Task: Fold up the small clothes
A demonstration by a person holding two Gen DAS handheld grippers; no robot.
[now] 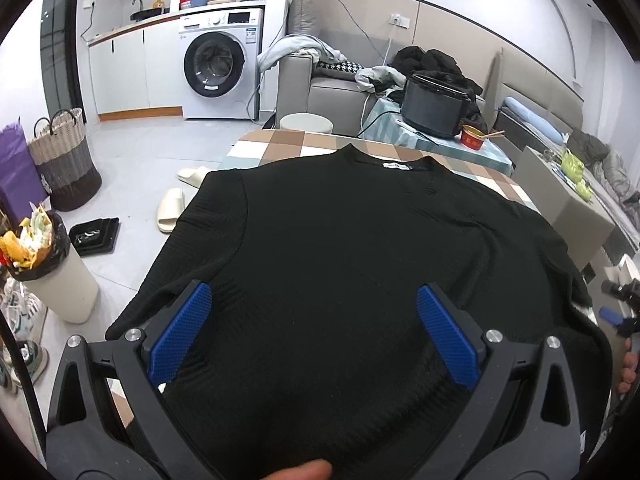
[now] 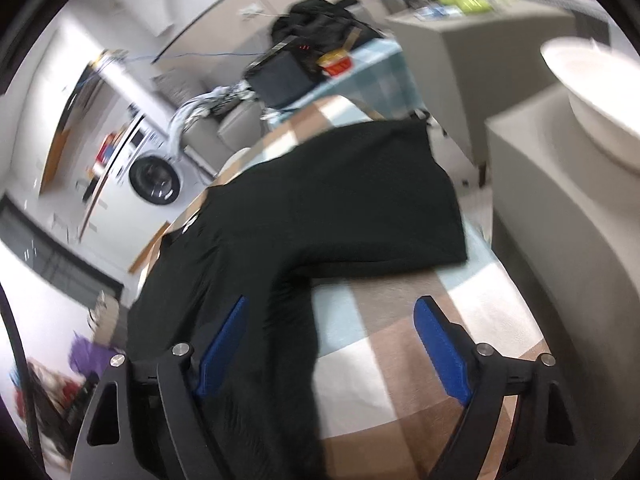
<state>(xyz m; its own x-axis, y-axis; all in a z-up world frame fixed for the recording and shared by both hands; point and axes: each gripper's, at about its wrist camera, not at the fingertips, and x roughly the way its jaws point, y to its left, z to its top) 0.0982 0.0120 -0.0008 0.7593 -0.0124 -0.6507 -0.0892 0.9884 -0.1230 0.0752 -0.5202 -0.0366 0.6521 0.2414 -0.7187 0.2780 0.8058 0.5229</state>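
Right wrist: sweater (image 2: pixel 320 208) sleeve edge nears tablecloth (image 2: pixel 400 320) edge.

Even, cool indoor light is filling both fisheye views, casting only soft shadows. The left wrist view is staying sharp, though straight lines are bowing toward the dark circular border. The right wrist view is smearing throughout with motion blur, worst toward the rim. The black sweater (image 1: pixel 352 248) is swallowing its own knit detail, while a pale round tabletop (image 2: pixel 596 80) is glaring, nearly washed out.
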